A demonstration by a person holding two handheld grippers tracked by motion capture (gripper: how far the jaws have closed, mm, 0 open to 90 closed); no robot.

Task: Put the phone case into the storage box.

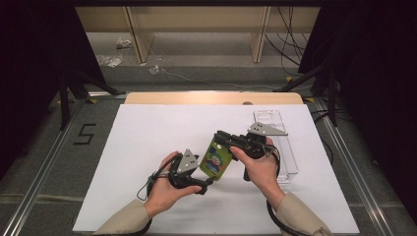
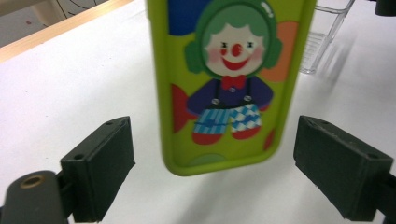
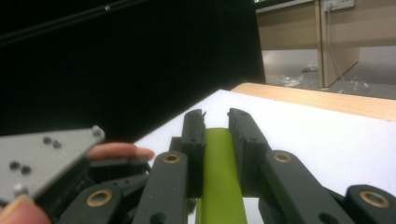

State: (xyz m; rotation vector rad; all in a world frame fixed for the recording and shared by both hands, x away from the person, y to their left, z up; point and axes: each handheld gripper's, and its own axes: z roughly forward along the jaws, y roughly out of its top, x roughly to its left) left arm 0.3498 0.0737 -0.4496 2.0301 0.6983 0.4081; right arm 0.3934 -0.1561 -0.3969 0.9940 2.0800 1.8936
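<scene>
A lime-green phone case (image 1: 216,158) with a cartoon clown print hangs tilted above the white table top (image 1: 142,132). My right gripper (image 1: 222,137) is shut on the case's upper end; in the right gripper view the green edge (image 3: 220,177) sits pinched between the two black jaws (image 3: 217,122). My left gripper (image 1: 205,185) is open at the case's lower end. In the left gripper view the clown side of the case (image 2: 224,84) stands between the spread pads (image 2: 100,165), with a gap on either side.
A clear plastic box (image 1: 278,143) lies on the table just right of my right hand, and its corner shows in the left gripper view (image 2: 327,37). A wooden strip (image 1: 211,98) borders the table's far edge. Black stands and cables sit on the floor beyond.
</scene>
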